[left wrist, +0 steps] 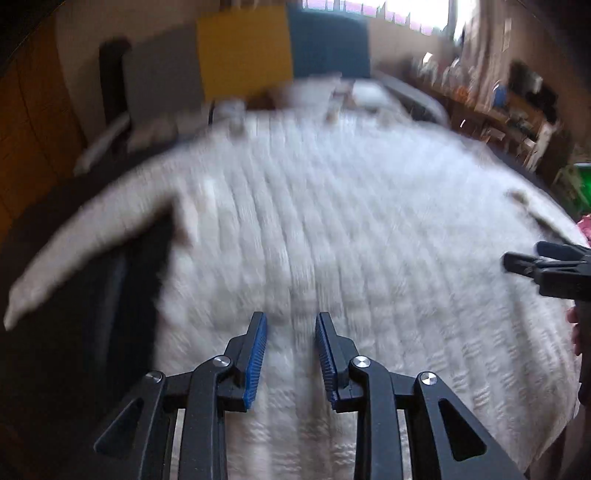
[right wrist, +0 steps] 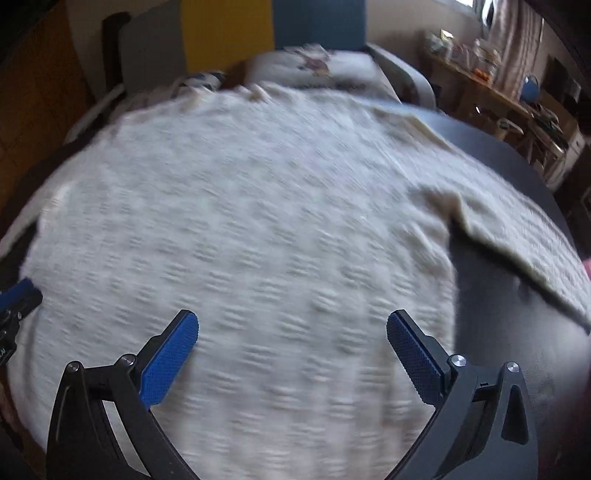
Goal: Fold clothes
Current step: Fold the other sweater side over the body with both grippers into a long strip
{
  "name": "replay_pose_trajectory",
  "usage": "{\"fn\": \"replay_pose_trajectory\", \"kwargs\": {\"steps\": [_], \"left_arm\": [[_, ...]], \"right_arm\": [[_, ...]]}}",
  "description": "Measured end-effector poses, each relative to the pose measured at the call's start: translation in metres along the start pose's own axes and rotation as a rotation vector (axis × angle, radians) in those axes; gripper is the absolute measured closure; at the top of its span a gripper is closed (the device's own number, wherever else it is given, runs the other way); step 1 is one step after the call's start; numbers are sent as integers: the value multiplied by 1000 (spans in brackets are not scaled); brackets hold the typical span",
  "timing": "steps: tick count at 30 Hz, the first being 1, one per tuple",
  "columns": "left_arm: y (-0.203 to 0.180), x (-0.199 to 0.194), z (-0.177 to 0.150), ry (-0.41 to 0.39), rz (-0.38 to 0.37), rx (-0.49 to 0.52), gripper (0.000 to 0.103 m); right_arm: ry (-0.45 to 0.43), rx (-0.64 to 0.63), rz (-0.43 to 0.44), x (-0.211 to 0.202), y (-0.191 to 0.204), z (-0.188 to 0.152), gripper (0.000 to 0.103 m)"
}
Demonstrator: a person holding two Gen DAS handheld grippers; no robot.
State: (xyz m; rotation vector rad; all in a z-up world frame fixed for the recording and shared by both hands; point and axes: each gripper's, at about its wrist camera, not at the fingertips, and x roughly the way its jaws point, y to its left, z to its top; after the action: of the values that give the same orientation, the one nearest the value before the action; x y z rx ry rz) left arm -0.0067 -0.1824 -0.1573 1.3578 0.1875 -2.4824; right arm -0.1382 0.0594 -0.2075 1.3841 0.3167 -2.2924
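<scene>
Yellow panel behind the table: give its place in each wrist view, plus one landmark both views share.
Left wrist view: the yellow panel stands at the top, left of centre, beyond the white sweater.
Right wrist view: the yellow panel sits at the top edge, left of centre, partly cut off.
Shared landmark: the blue panel directly to its right.

At the far end we see a yellow panel [left wrist: 243,48] beside a blue panel [left wrist: 330,44]; a printed pillow [right wrist: 314,66] lies below. Far right we make out a cluttered wooden shelf [right wrist: 491,92].
</scene>
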Motion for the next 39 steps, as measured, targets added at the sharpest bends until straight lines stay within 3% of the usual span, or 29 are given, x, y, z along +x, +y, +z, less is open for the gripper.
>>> {"fn": "replay_pose_trajectory", "kwargs": {"steps": [4,7,14,18,21,28,34,39], "left_arm": [[-24,-8,23,-39,-45,58,76],[-56,-14,49,-97,-86,155,76],[-152,12,99,-130,-197,332,76],[-209,33,129,-152,-268,412,76],[-232,48,156,-149,-347,405,76],[-251,93,218,-79,-428,313,76],[-278,121,239,-46,-432,377,76],[-309,151,238,-27,-297,477,76]], "right_arm": [[-29,26,66,-6,-25,-2,0],[-77,128,108,-27,-69,-6,0],[-124,316,-204,-61,-230,-15,0],[-59,444,-320,-50,-309,-15,0],[18,507,-378,-33,-348,-16,0],[28,481,-338,-37,-350,-32,0],[25,475,-331,-32,-354,-27,0],[34,510,-352,-37,-356,-34,0]]}}
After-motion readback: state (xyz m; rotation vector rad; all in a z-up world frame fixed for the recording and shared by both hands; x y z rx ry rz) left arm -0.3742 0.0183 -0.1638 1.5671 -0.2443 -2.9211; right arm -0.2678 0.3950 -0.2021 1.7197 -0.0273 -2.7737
